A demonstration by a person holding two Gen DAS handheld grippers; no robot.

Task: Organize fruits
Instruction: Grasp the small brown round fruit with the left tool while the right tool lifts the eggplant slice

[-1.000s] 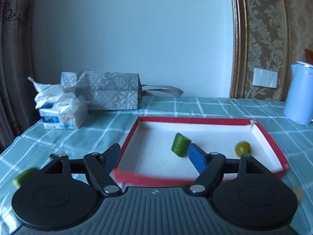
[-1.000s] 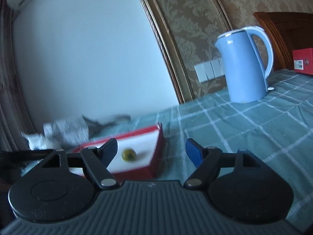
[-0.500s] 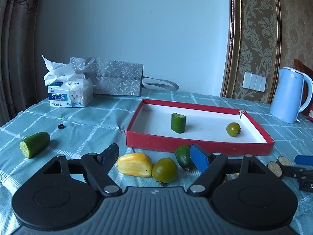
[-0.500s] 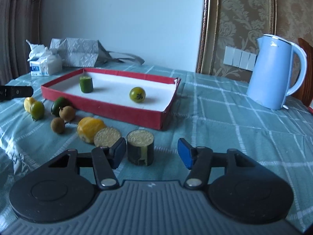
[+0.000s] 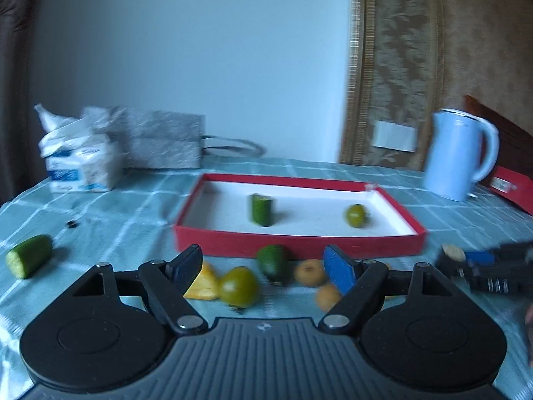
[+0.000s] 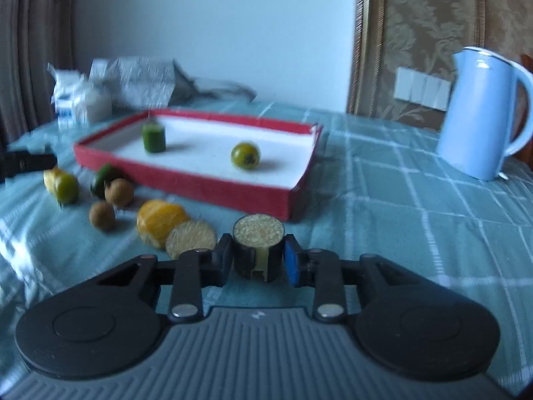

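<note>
Right gripper: my right gripper (image 6: 258, 261) has both pads pressed against the sides of a short dark-skinned cylinder of fruit with a pale grainy cut top (image 6: 258, 248), which stands upright on the teal checked tablecloth (image 6: 399, 206) just in front of the near right corner of the tray.
Left gripper: my left gripper (image 5: 263, 266) has its fingers wide apart and nothing is between the pads; it hangs over the loose fruit in front of the tray's near wall.
Tray: the shallow red cardboard tray with a white floor (image 6: 206, 180) lies mid-table; inside it I see an upright green cucumber stub (image 6: 153, 137) towards the left and a round green tomato (image 6: 245, 155) towards the right, well apart.
Loose fruit: along the tray's near wall lie a yellow wedge (image 5: 203, 281), a green-yellow tomato (image 5: 239, 287), a dark green avocado-like fruit (image 5: 273, 261) and two small tan round fruits (image 5: 311, 271).
Beside my right grip: a flat pale cut disc (image 6: 191, 238) touches a yellow-orange fruit (image 6: 158, 221).
Left table edge: a cut green cucumber piece (image 5: 29, 260) lies alone.
Far side: a pale blue electric kettle (image 6: 479, 113) stands at the right, and a white tissue pack (image 5: 80, 160) at the left.
</note>
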